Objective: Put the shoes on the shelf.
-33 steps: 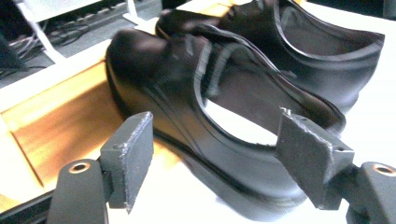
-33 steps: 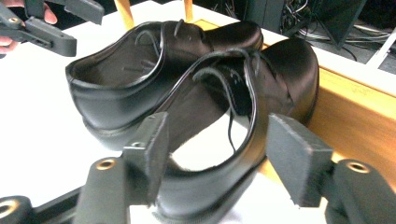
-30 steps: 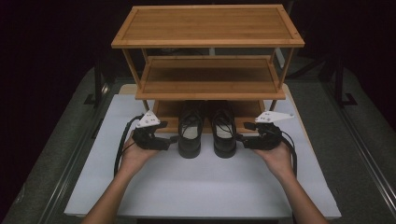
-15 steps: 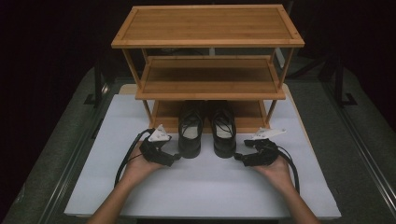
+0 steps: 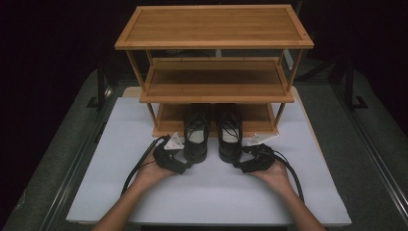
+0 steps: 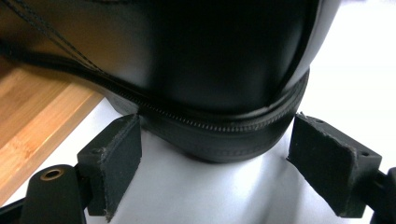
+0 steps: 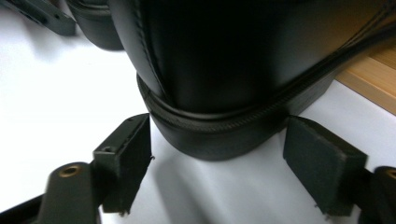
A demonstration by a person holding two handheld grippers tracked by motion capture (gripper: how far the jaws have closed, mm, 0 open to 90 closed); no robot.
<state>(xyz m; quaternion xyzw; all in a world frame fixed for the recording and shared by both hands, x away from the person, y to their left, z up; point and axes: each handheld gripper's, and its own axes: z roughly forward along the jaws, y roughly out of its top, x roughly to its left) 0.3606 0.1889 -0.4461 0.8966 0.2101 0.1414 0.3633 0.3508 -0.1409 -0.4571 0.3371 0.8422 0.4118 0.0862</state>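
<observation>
White counter (image 5: 96, 192), dark room. Black shoes (image 5: 214, 139) side by side, toes under the rack's bottom shelf (image 5: 168, 120), heels out. Left tool (image 5: 185, 166) and right tool (image 5: 239, 167) unclenched, jaws just widened, straddling each heel. Advance squarely, then clamp low on the soles.

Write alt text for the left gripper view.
The heel of a black leather shoe looms close, standing on the white table between the left tool's two open black pads, which flank the heel's sole without pressing on it. The wooden bottom shelf shows at the left.
</observation>
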